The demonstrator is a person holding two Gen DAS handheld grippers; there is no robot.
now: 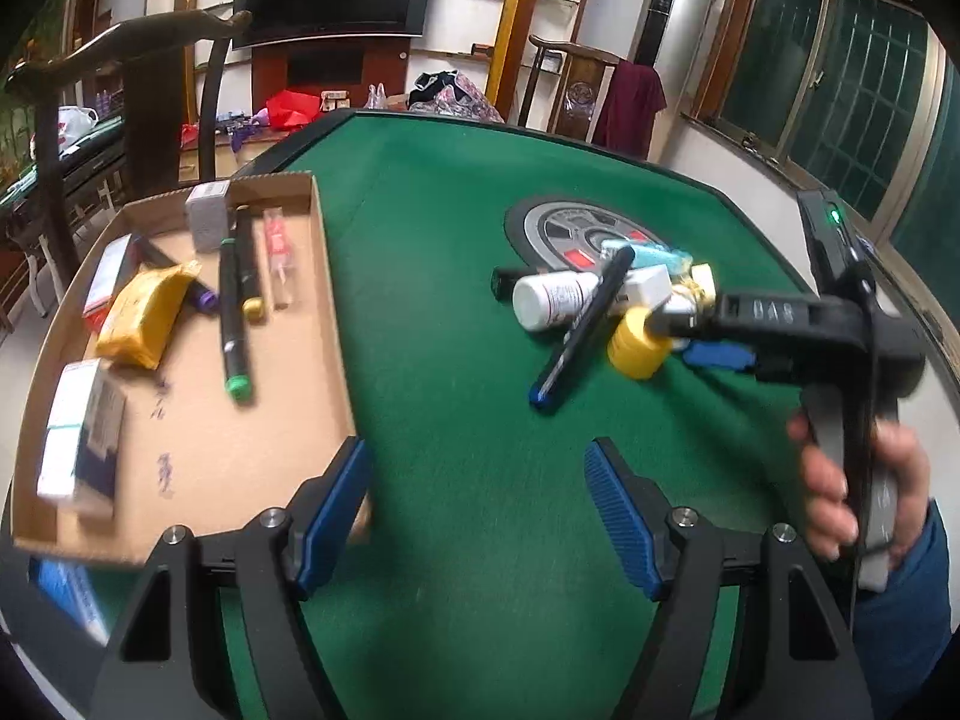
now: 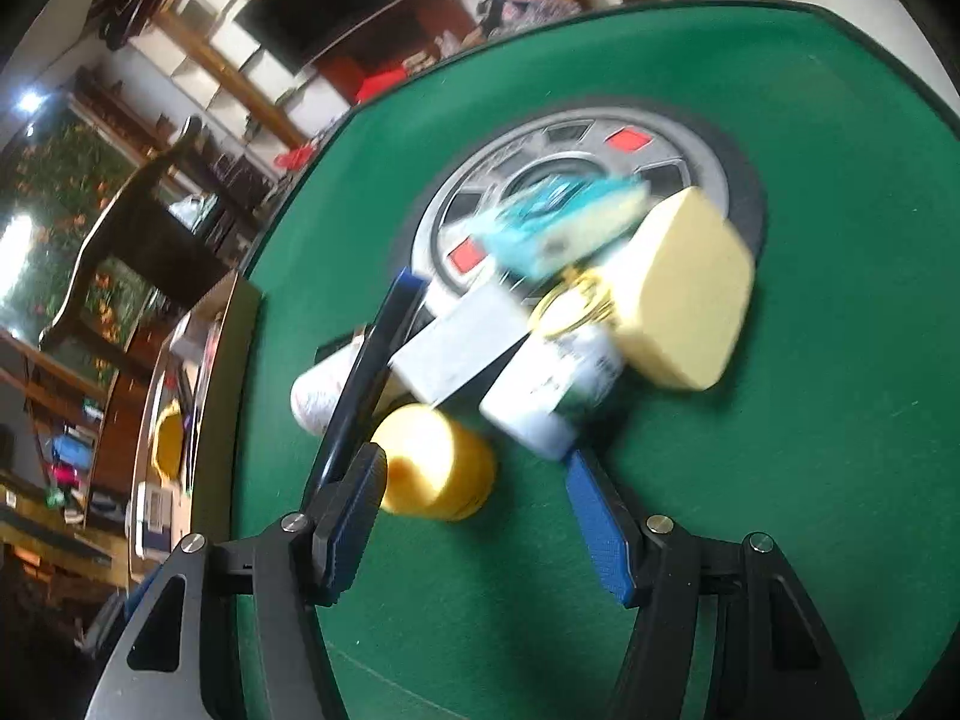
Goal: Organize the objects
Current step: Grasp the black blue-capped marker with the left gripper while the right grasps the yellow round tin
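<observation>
Motion blur smears the heap at the green table's [image 1: 456,228] centre, where a yellow-capped bottle [image 2: 432,462] lies between the right gripper's [image 2: 480,516] spread, empty fingers, while the left gripper [image 1: 480,504] hangs spread by the cardboard tray's [image 1: 327,276] near corner.

The left tool [image 1: 477,516] is being held with its two blue-padded fingers [image 1: 621,525] spread apart and nothing between them, pointing steeply downward. The right tool [image 2: 474,519] is likewise being held open, its blue pads [image 2: 600,531] standing apart with nothing being pressed between them, and it too is being pointed downward. In the left wrist view, the right tool [image 1: 714,339] is being seen from the side, its grey handle being gripped by the person's right hand [image 1: 858,492], with a blue sleeve [image 1: 906,618] being shown at the wrist.
</observation>
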